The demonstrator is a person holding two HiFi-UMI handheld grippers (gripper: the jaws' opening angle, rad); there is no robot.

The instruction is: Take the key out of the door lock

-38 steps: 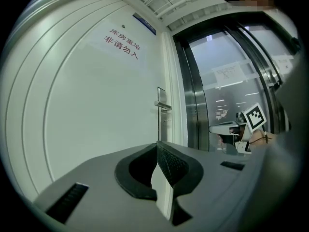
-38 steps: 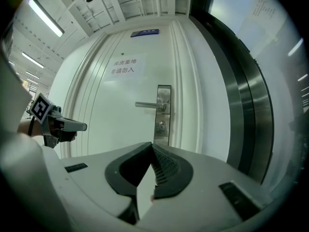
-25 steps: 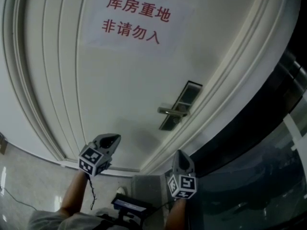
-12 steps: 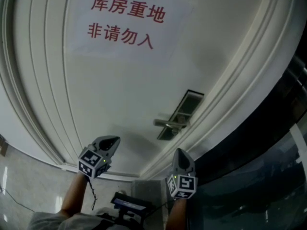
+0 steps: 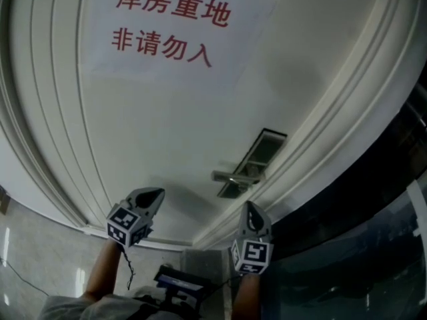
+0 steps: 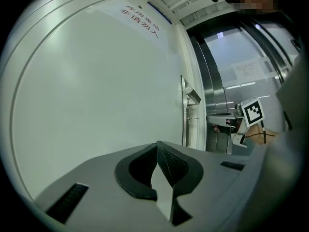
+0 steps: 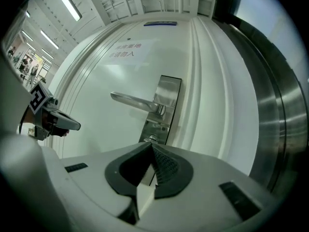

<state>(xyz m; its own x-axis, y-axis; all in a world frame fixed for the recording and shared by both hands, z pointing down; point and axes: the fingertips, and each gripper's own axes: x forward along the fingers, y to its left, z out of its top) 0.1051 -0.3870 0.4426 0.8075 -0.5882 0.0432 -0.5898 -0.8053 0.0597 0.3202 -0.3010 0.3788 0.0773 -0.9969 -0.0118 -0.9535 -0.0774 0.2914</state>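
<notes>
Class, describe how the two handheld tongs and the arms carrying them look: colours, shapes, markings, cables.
The left tongs and right tongs are grey tapering shells with dark ribbed pads. Each carries a cube of black-and-white square markers. A thin dark cable hangs under the left one. The forearms are unsleeved.

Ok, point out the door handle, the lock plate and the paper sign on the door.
door handle [image 7: 137,102]: right gripper view, middle of the lever.
lock plate [image 7: 170,87]: right gripper view, upper part, above the lever.
paper sign [image 5: 175,29]: head view, middle of the sheet, between the red rows.
</notes>
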